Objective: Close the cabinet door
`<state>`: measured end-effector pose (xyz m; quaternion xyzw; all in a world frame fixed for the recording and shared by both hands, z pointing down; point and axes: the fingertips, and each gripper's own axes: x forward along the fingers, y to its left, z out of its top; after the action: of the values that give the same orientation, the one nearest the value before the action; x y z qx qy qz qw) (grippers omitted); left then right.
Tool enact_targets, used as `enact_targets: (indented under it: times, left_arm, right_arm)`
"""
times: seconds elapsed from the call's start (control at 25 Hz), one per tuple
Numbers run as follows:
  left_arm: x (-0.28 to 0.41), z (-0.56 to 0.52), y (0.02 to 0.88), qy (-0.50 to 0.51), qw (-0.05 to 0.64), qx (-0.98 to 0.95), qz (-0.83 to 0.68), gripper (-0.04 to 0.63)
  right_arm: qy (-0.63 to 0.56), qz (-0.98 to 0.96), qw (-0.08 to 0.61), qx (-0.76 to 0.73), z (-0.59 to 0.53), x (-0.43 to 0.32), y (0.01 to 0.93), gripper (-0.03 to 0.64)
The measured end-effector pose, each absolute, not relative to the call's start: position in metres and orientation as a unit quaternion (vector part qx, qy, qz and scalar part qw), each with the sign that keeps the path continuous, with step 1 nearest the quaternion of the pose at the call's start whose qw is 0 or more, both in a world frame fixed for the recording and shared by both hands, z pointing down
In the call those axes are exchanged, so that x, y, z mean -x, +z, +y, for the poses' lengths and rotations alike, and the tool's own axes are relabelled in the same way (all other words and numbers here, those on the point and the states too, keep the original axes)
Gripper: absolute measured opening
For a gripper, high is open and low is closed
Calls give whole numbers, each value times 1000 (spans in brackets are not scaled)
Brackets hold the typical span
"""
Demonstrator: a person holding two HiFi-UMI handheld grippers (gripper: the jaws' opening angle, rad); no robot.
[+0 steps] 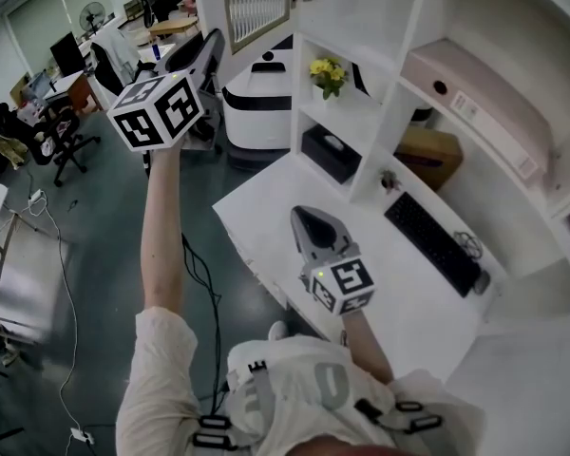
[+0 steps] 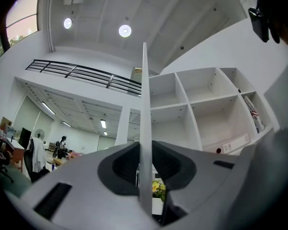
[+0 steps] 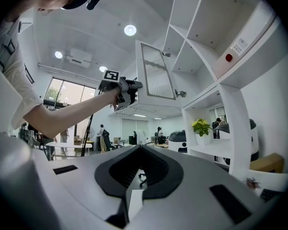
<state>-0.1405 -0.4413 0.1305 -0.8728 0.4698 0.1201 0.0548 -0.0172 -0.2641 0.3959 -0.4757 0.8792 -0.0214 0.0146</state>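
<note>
Overhead, the left gripper [image 2: 145, 147] is clamped on the free edge of the cabinet door [image 2: 144, 95] — swung wide open from the white shelving [image 2: 201, 104]. Right gripper [image 3: 137, 150] — jaws together, empty — hovers over the desk [image 1: 256, 218].

The person wears a white short-sleeved T-shirt [image 1: 294, 378] with grey lettering and black strap buckles [image 1: 214, 435] low on it. The left tongs [image 1: 212, 44] and right tongs [image 1: 302, 215] are grey-shelled, each bearing a cube of black-and-white square markers.
</note>
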Motion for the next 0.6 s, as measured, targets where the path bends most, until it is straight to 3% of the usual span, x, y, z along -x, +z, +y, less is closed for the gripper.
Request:
enact_targets:
  times: [0.6]
  left_arm:
    - [95,-419,133,116,58,893,430,95]
  right_arm:
    - [-38,876,29,479,-265,6,397,5]
